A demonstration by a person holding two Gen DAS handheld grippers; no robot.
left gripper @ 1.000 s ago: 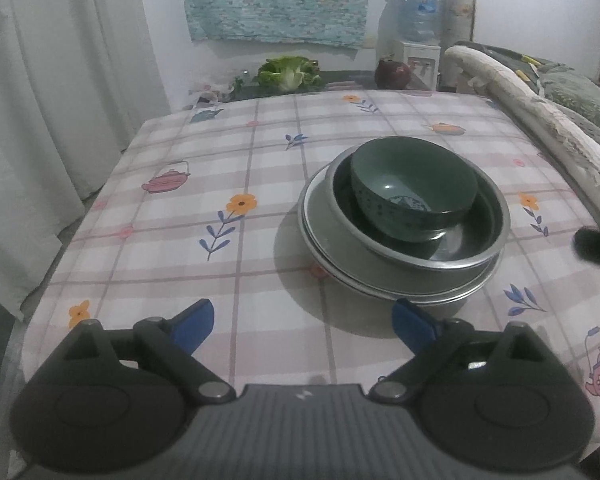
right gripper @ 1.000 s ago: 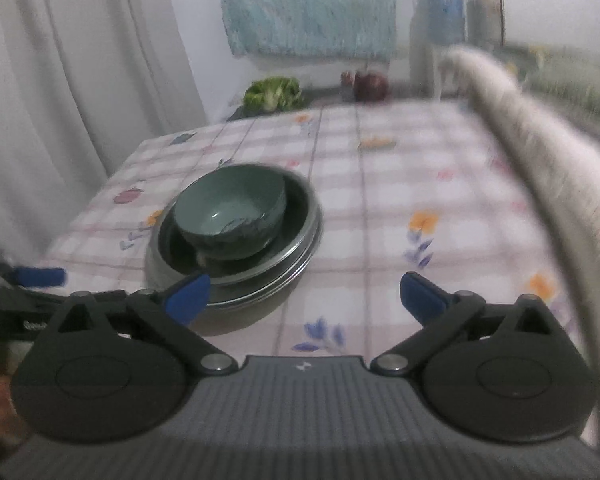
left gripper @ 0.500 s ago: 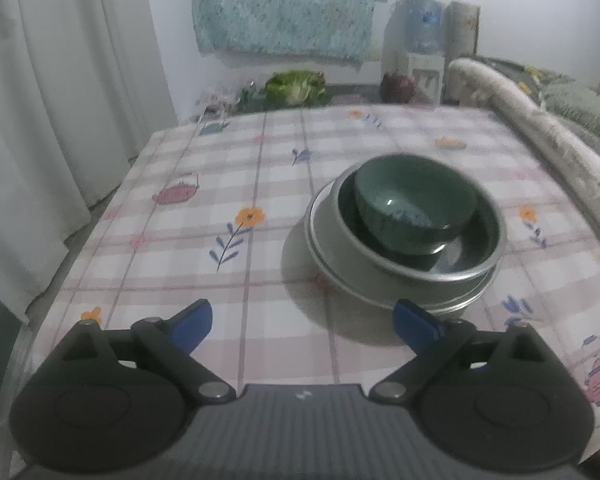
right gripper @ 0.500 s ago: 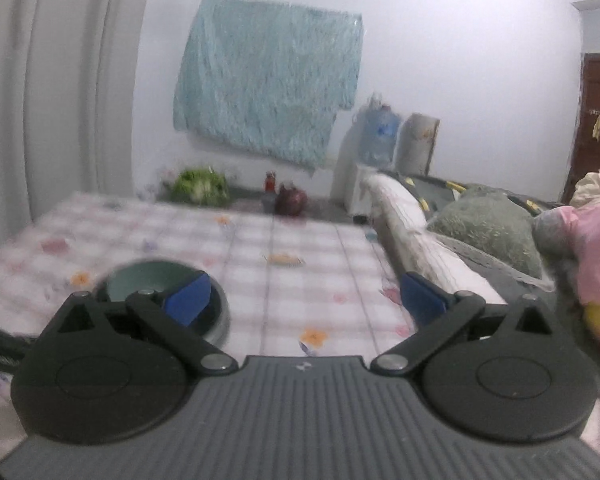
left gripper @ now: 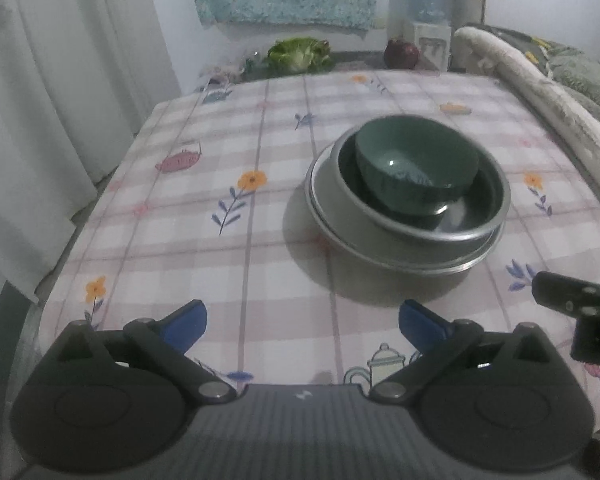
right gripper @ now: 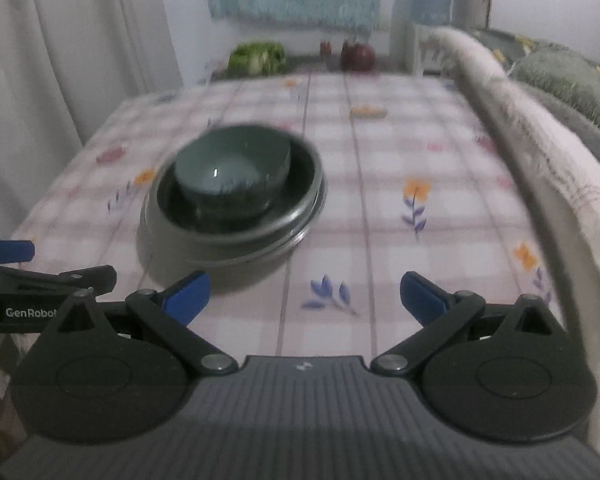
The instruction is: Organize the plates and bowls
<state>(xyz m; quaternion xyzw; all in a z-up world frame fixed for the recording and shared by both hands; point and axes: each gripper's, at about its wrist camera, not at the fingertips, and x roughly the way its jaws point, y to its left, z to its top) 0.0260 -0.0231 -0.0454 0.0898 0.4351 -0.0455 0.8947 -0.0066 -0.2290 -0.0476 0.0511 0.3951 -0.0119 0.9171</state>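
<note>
- My left tongs (left gripper: 302, 320): black linked arms with blue pads, tilted down over the near edge of the table; the jaws have just been opening and now stand wide, with only cloth between them.
- My right tongs (right gripper: 304, 294): same build, jaws spread wide and holding nothing, also angled down at the table.
- In the right view, my left tongs show side-on at the left edge, beside the stack.
- Tablecloth (left gripper: 260, 216): soft, pink-and-white checked, printed with flowers and teapots.
- Stack: a round green bowl (left gripper: 416, 164), glossy inside, sits in a dark metal bowl (left gripper: 460, 224), which rests on flat grey metal plates (left gripper: 332, 216), slightly off-centre toward the right.
- The stack stands mid-table, ahead of both tongs, touching neither.
- Beyond: white curtain (left gripper: 60, 80), pale rolled blanket (right gripper: 540, 152) along the right edge.
</note>
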